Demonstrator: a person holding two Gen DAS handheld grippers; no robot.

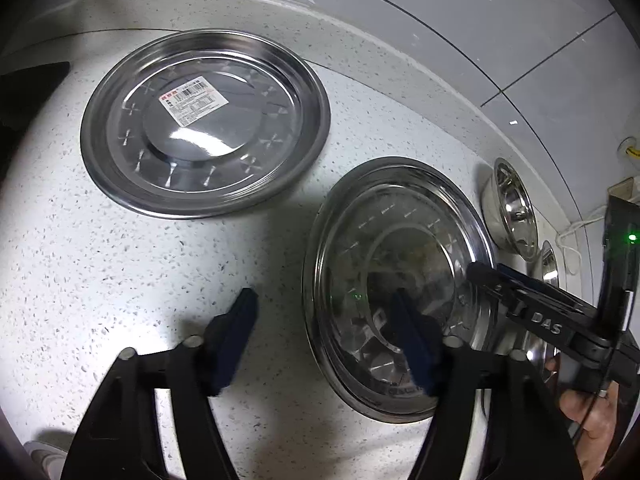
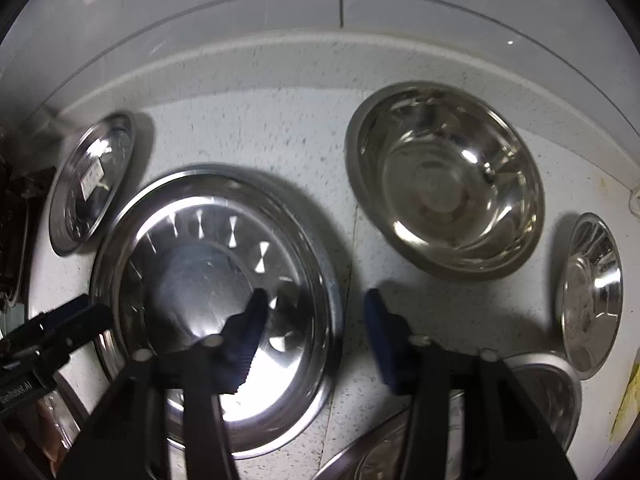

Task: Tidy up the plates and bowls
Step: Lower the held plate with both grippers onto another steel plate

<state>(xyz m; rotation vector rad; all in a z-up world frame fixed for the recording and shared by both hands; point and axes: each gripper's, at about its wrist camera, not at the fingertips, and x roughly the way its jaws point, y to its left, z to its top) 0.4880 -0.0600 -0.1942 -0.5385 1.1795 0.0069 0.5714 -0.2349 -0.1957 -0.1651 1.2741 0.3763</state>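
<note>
L gripper (image 1: 324,320) wide open, empty; near plate (image 1: 400,288) under its right finger. R gripper (image 2: 316,316) wide open too, straddling that plate's (image 2: 216,312) rim; bowl (image 2: 444,180) beyond.

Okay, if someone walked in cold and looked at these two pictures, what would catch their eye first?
Probably the shiny round stainless steel plate with a white barcode sticker, lying flat on the white speckled countertop toward the back left. Next, the stack of round steel plates under both grippers, with the open left gripper and open right gripper hovering at its edges. To its right, a deep polished steel bowl sits upright.
</note>
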